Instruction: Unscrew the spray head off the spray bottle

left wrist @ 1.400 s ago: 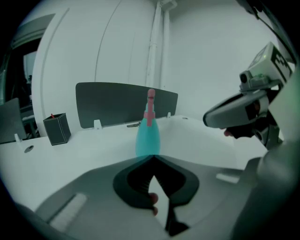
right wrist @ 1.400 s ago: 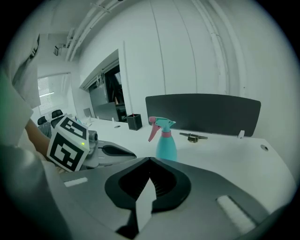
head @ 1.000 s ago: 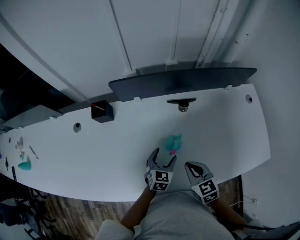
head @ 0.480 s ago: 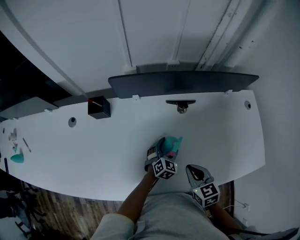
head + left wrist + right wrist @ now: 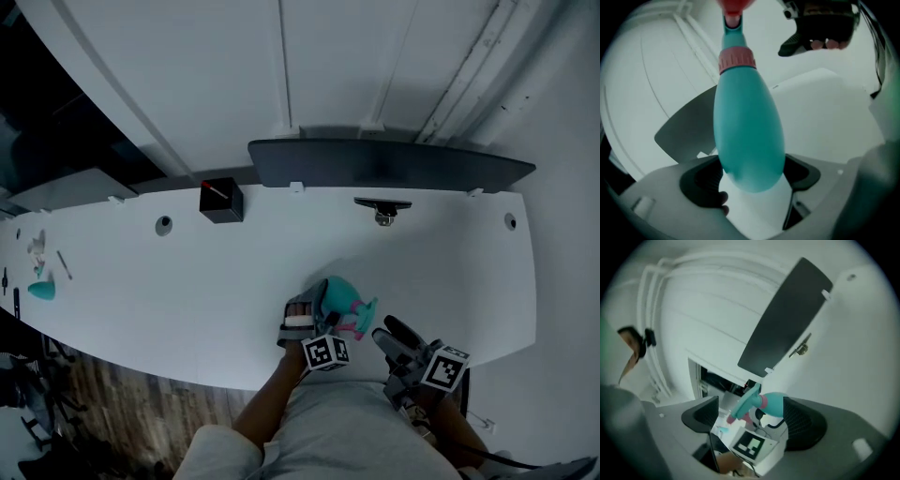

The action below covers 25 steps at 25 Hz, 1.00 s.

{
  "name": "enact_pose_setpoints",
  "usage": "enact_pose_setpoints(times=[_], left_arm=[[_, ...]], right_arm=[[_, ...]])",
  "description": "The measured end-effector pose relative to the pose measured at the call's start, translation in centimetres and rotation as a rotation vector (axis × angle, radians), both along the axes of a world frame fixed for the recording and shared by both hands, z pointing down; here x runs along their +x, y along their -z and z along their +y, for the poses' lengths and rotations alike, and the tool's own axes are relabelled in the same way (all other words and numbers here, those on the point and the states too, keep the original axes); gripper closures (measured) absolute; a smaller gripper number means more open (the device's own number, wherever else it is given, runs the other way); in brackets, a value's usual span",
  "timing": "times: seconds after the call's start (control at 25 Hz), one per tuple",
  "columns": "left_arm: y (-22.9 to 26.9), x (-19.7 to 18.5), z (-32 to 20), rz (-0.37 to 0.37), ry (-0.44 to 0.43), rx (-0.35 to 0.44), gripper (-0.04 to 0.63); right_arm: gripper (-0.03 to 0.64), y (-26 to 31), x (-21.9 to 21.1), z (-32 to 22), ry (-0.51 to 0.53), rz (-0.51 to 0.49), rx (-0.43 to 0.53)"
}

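The teal spray bottle (image 5: 336,292) is tilted over the white table (image 5: 187,281), its spray head (image 5: 362,315) pointing right. My left gripper (image 5: 314,309) is shut on the bottle's wide body (image 5: 747,136); both pads touch its sides. A pink collar (image 5: 737,60) sits under the spray head. My right gripper (image 5: 386,336) hangs just right of the spray head, apart from it. Its jaws have just been opening and stand wide with nothing between the pads. In the right gripper view the spray head (image 5: 745,405) lies ahead of my right gripper (image 5: 754,420).
A black box (image 5: 221,201) and a dark panel (image 5: 389,161) stand along the table's back edge, with a small metal clamp (image 5: 382,206) below the panel. Small teal items (image 5: 42,289) lie far left. The table's front edge runs just under both grippers.
The left gripper went from standing before the upright bottle to gripping its body and tilting it. The right gripper opened, rolled over and rose a little.
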<state>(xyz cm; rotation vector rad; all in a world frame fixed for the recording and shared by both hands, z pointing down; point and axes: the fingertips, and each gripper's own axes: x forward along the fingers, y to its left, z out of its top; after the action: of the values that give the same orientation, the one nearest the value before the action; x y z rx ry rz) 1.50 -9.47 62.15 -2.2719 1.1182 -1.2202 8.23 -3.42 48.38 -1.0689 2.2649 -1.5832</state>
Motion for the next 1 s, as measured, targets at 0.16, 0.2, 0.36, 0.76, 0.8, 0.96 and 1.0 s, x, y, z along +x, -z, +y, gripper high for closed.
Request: enact_pose_setpoints(times=[0.16,0.2,0.36,0.76,0.8,0.96,1.0], left_arm=[[1.4,-2.8,-0.2,-0.208,0.014,0.086,0.198],[1.7,-3.3,-0.2,-0.253,0.016,0.101,0.198],[1.8,-4.4,0.0,-0.414,0.002,0.123,0.198],[1.6,-4.6,1.7,-0.391,-0.048,0.112,0.201],[1.3,-4.4,2.0,-0.362,-0.057,0.085,0.201],[0.0,-3.4,4.2,-0.168,-0.117,-0.058,0.201],[-0.1,-3.0,4.7,-0.112,-0.132,-0.088,0.201]], right_arm=[[0.194,-0.1,-0.9,-1.2,-0.083,-0.098,-0.146],[0.206,-0.3,-1.3,-1.2,-0.08,-0.092,-0.165],[0.405,-2.1,-2.2,-0.8,-0.056,0.031,-0.195],[0.549,-2.9,-1.5,-0.3,0.184,0.414,-0.007],[0.548,-2.7,-1.7,-0.1,0.261,0.535,0.081],[0.545,-1.4,-3.8,1.2,0.653,1.014,0.517],[0.544,-1.0,-4.3,1.7,0.758,1.113,0.636]])
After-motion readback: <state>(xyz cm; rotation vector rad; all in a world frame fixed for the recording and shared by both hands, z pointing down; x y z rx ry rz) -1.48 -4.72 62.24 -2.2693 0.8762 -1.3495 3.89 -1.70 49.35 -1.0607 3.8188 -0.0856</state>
